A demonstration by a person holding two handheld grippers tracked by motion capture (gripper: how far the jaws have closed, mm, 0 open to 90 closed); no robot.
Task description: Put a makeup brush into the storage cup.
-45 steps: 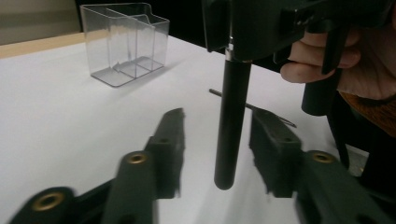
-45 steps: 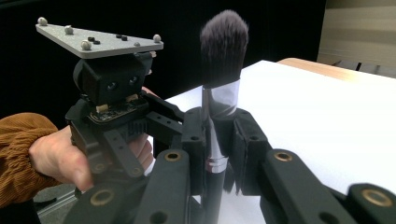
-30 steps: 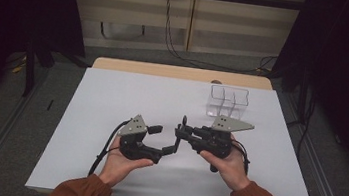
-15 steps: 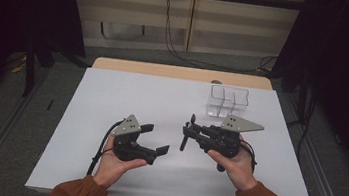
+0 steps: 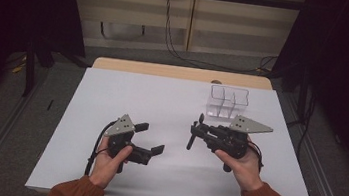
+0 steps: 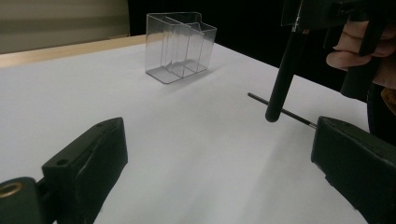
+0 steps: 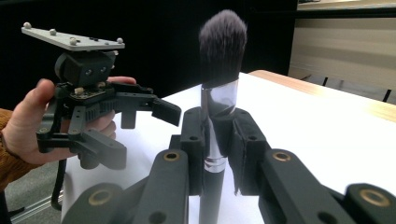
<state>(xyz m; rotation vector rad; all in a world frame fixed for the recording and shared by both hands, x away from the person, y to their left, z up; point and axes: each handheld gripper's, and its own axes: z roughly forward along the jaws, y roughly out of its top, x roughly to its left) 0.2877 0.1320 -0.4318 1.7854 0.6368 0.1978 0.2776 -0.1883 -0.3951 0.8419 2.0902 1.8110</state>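
Note:
A makeup brush [image 5: 190,143] with a black handle, silver collar and dark bristles [image 7: 223,42] stands upright in my right gripper [image 5: 197,130], whose jaws are shut on the collar [image 7: 218,126]. The brush handle [image 6: 282,79] hangs just above the white table. My left gripper [image 5: 153,137] sits to the left of the brush, apart from it. Its jaws have just been opening and stand wide [image 6: 219,140] with nothing between them. In the right gripper view the left gripper [image 7: 140,109] shows open in a hand.
A clear plastic box [image 5: 228,102] with compartments stands on the white table [image 5: 112,95] at the back right, beyond the right gripper; the clear box [image 6: 180,46] looks empty. A thin dark stick [image 6: 289,113] lies on the table behind the brush handle.
The two grippers were close together and have drawn apart. The right one carried the brush a little to the right. The left jaws have spread wider.

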